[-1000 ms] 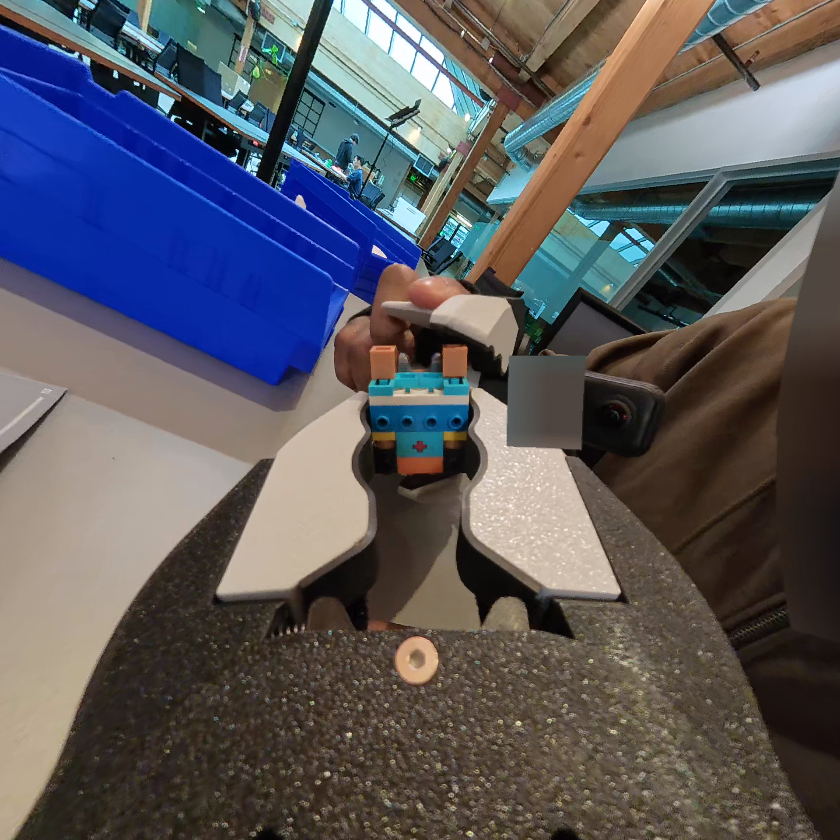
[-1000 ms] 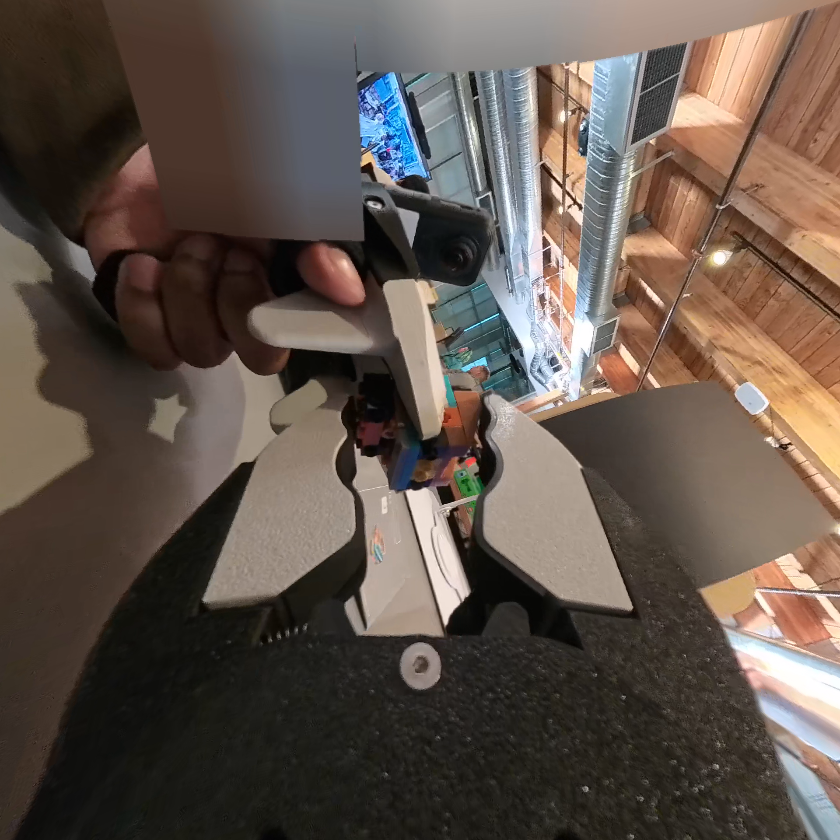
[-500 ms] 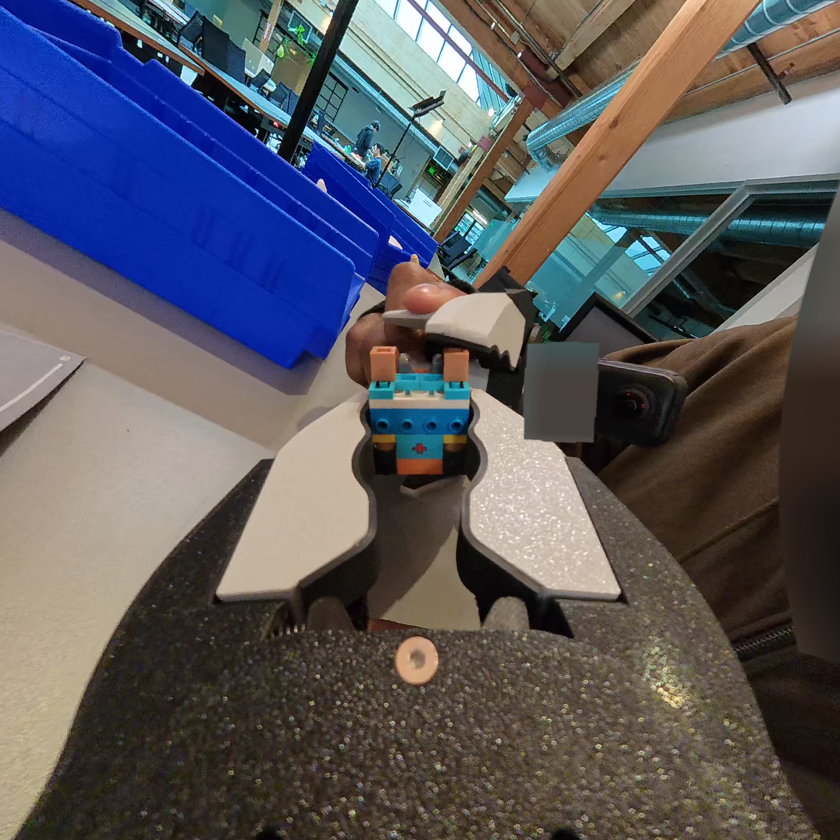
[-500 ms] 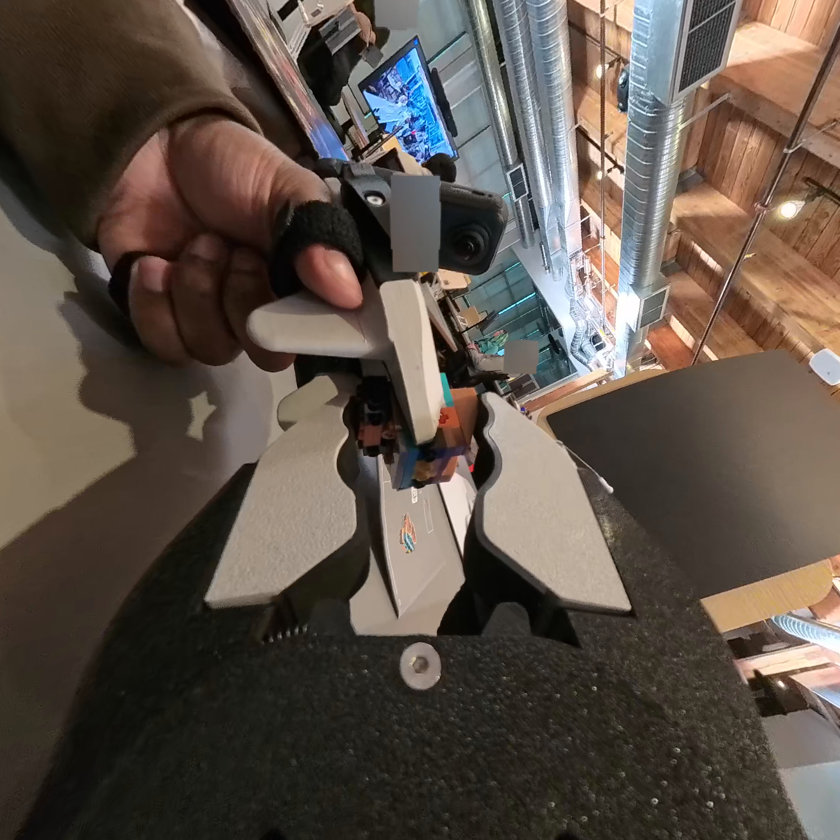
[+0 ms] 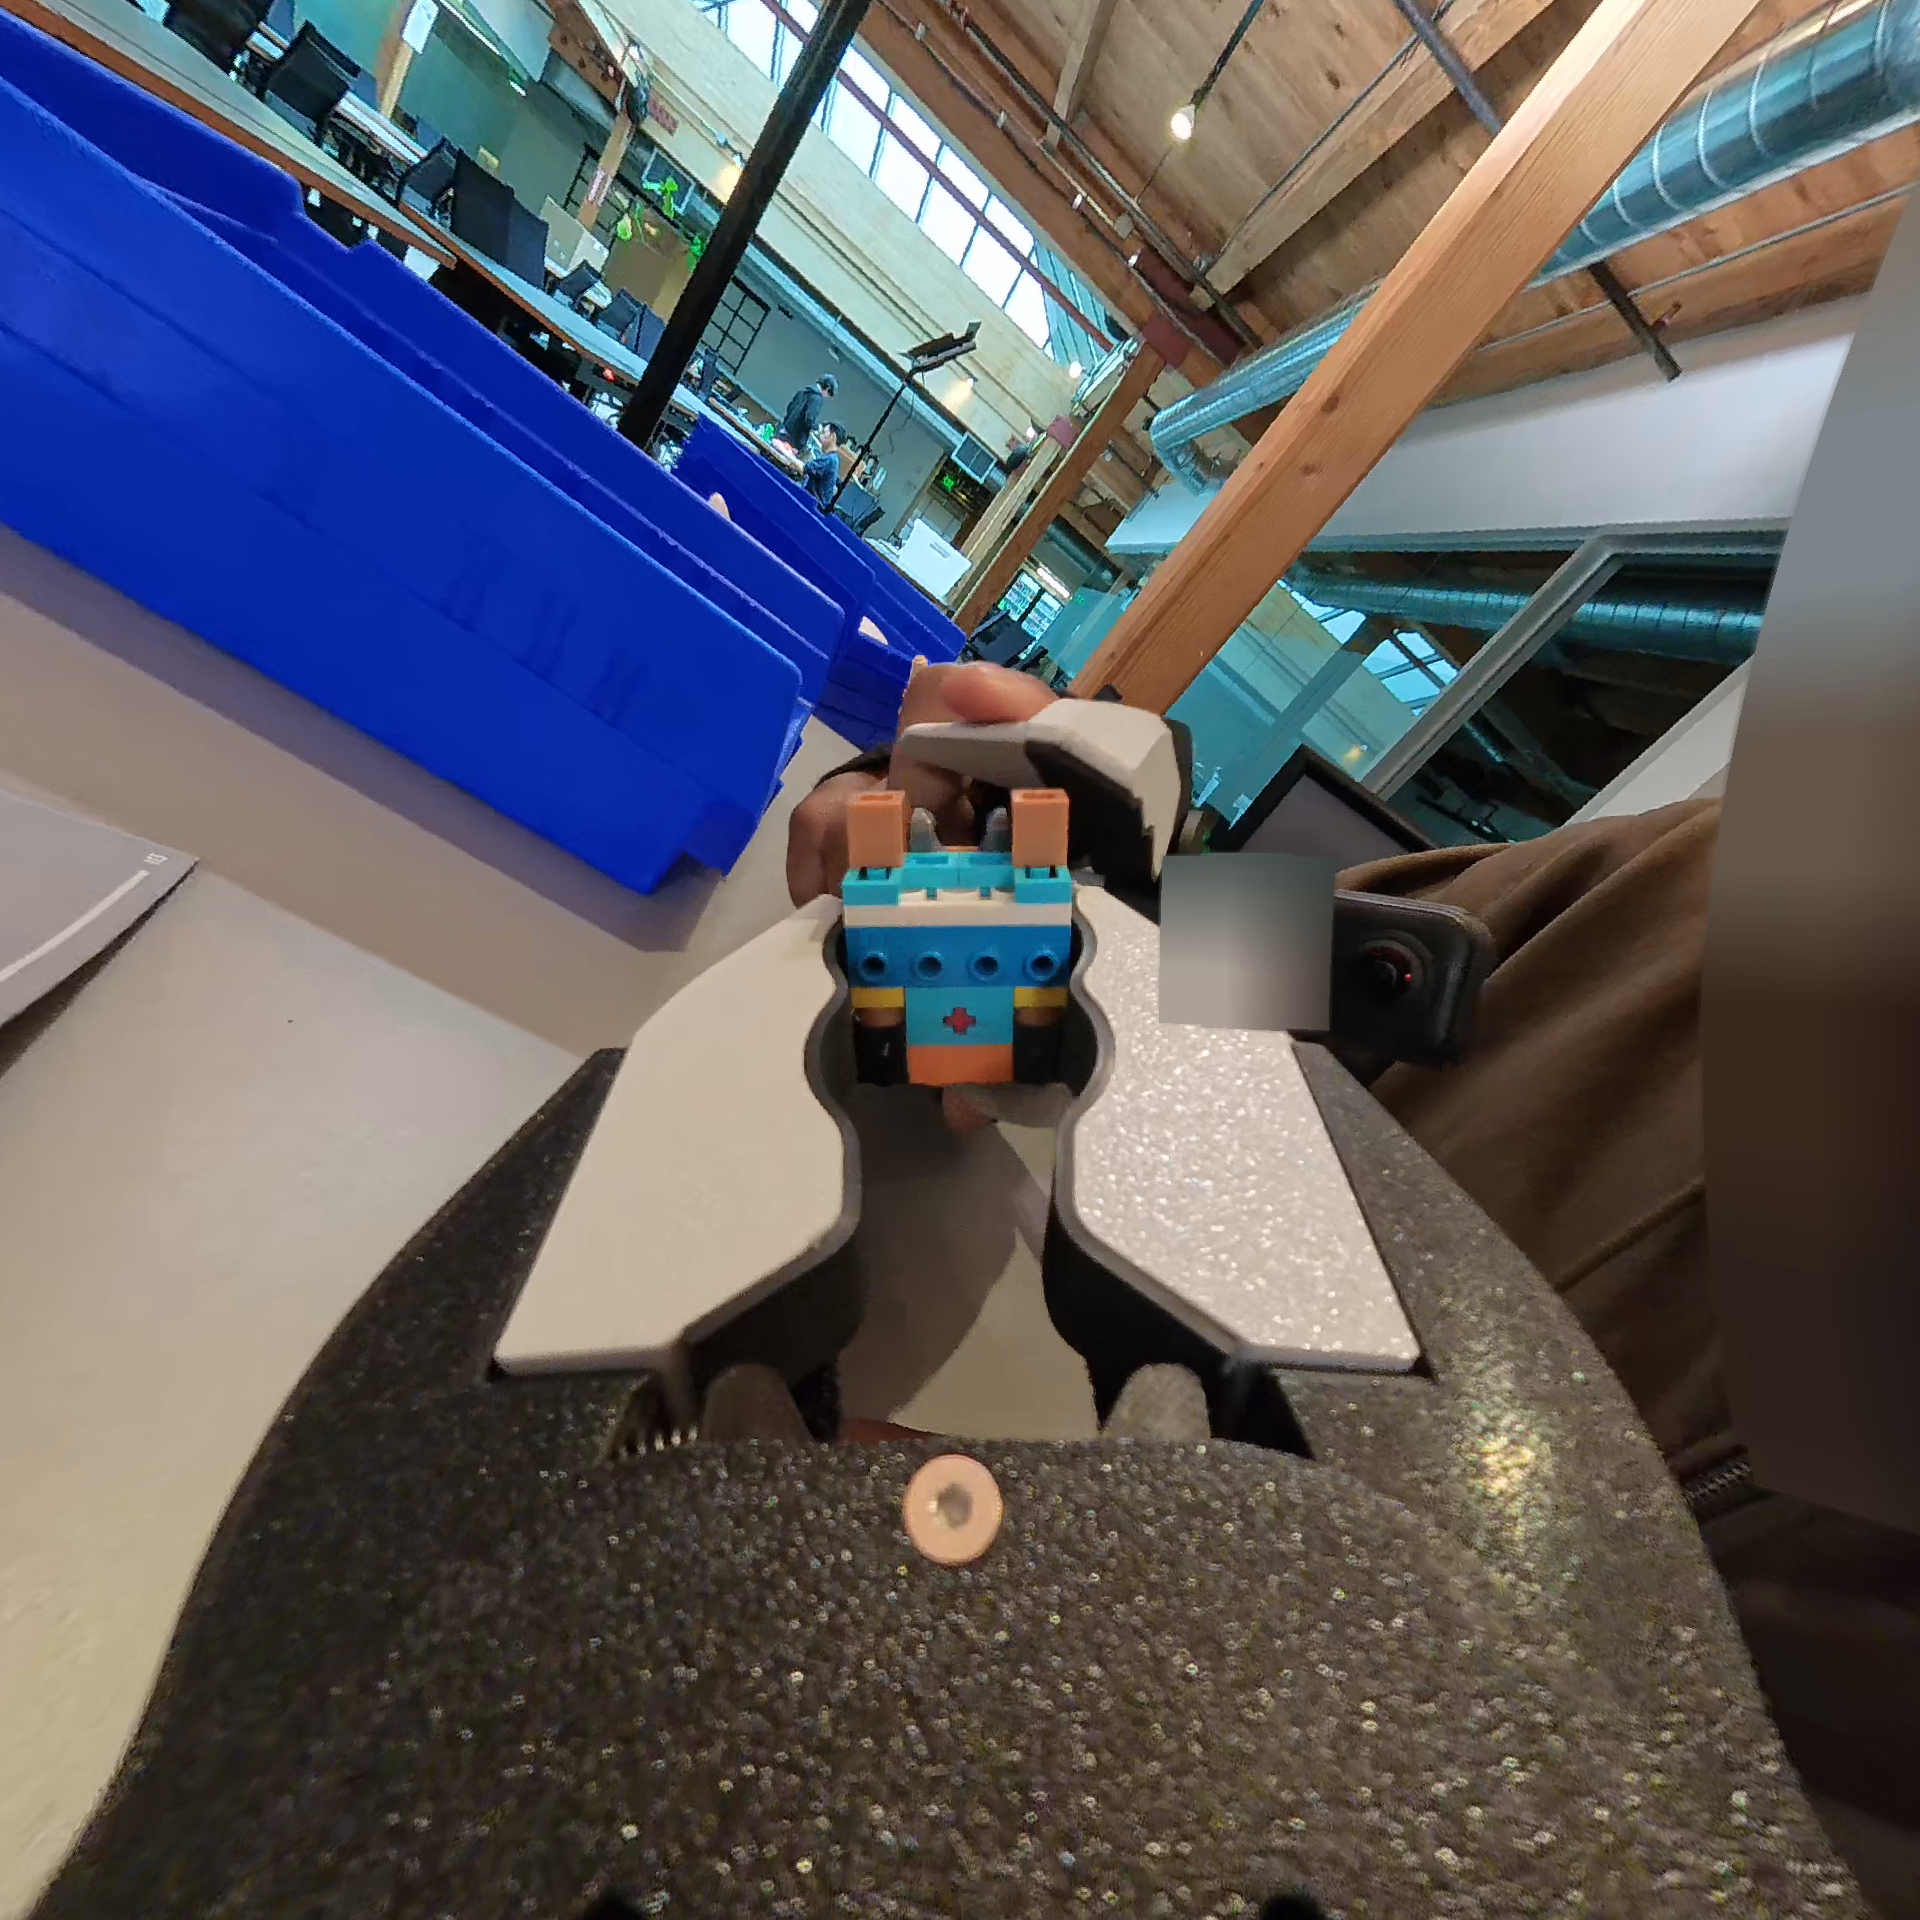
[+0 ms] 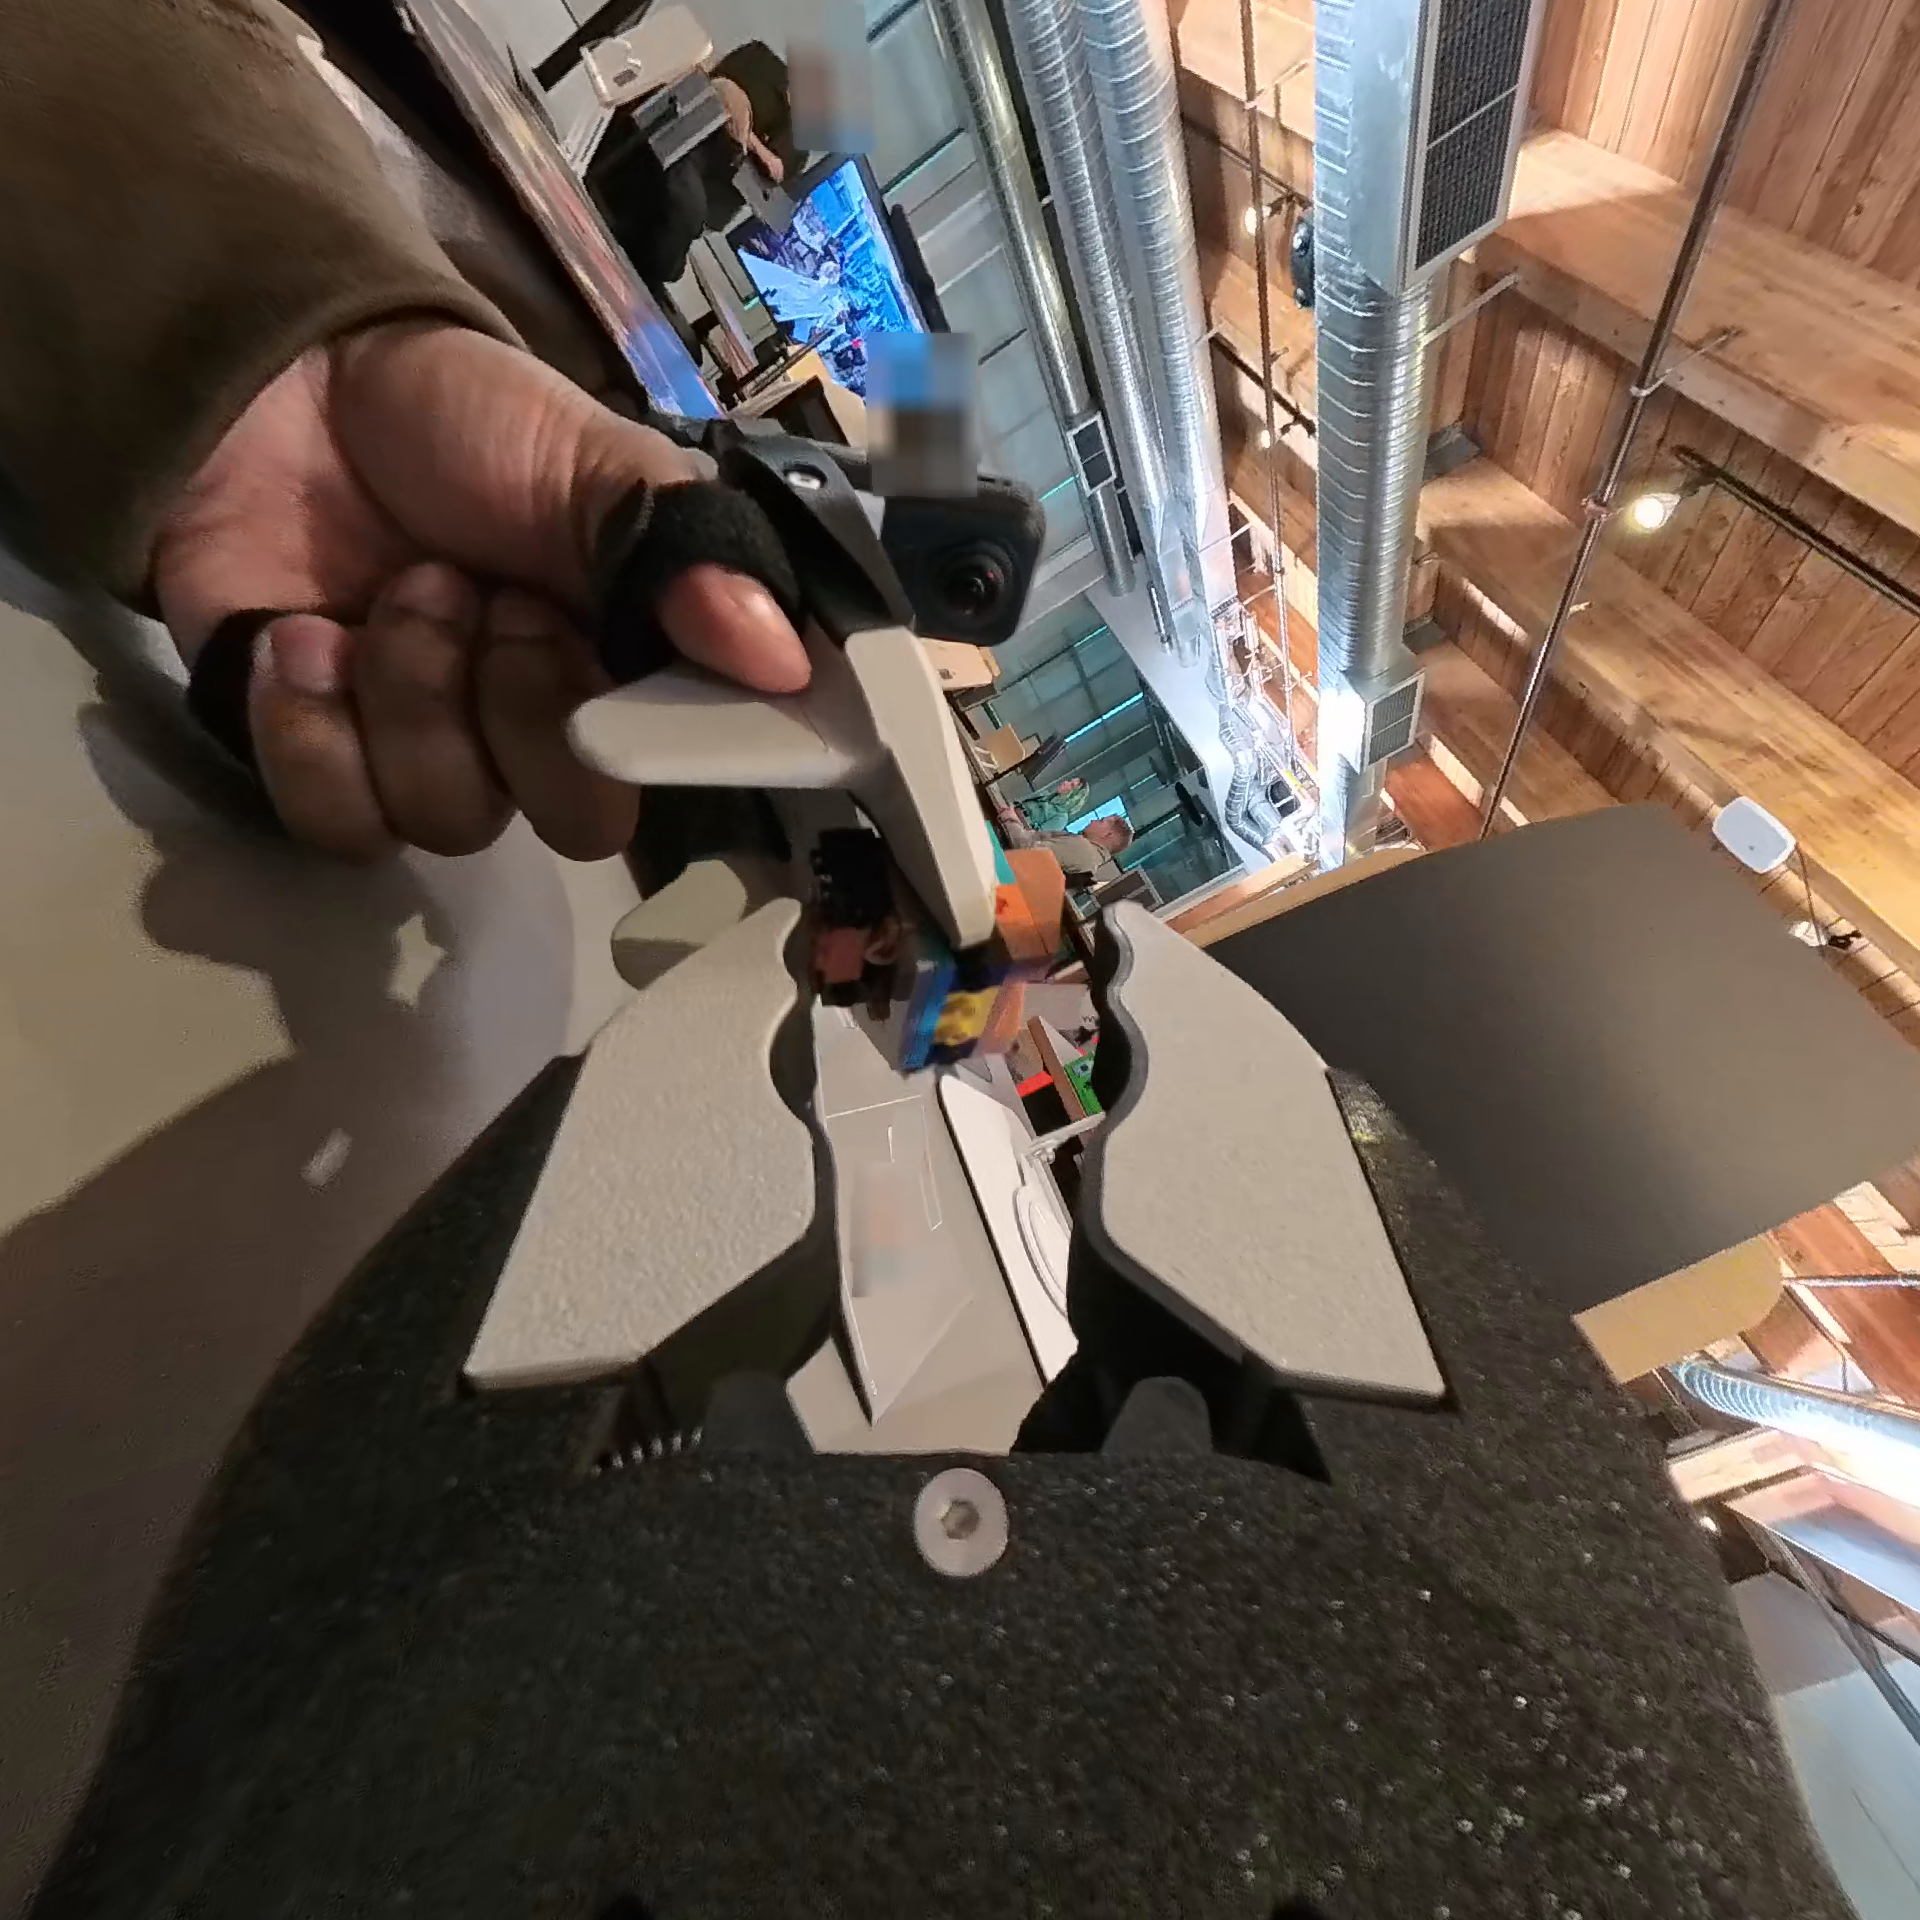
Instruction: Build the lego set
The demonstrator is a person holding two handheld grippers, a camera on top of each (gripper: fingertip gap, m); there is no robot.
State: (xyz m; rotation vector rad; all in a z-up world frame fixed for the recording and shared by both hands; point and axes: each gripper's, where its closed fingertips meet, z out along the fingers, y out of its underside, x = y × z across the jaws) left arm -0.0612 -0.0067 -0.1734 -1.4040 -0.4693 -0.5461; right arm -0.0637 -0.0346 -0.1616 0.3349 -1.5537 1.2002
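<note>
Far left in the left wrist view: a grey sheet (image 5: pixel 73 914) flat on the table (image 5: pixel 260 1091), blue bins (image 5: pixel 364 540) in rows behind it. At centre, left gripper (image 5: pixel 956 997) with fingers (image 5: pixel 717 1132) clamped on the model (image 5: pixel 956 966), held upright off the table: two tan posts on top, teal and white layers, a blue studded row, a yellow stripe, a teal panel with a red cross, an orange base. Just behind the posts, the right gripper (image 5: pixel 1049 769) and a hand (image 5: pixel 883 790) working it. To the right, a brown sleeve (image 5: pixel 1558 1039).

In the right wrist view, at left a hand (image 6: pixel 416 623) gripping the left gripper (image 6: pixel 914 894), closed on the model (image 6: pixel 966 977). At centre, right gripper (image 6: pixel 951 987) with fingers (image 6: pixel 665 1174) apart, either side of the model, not touching it. To the right, a black panel (image 6: pixel 1558 1018).
</note>
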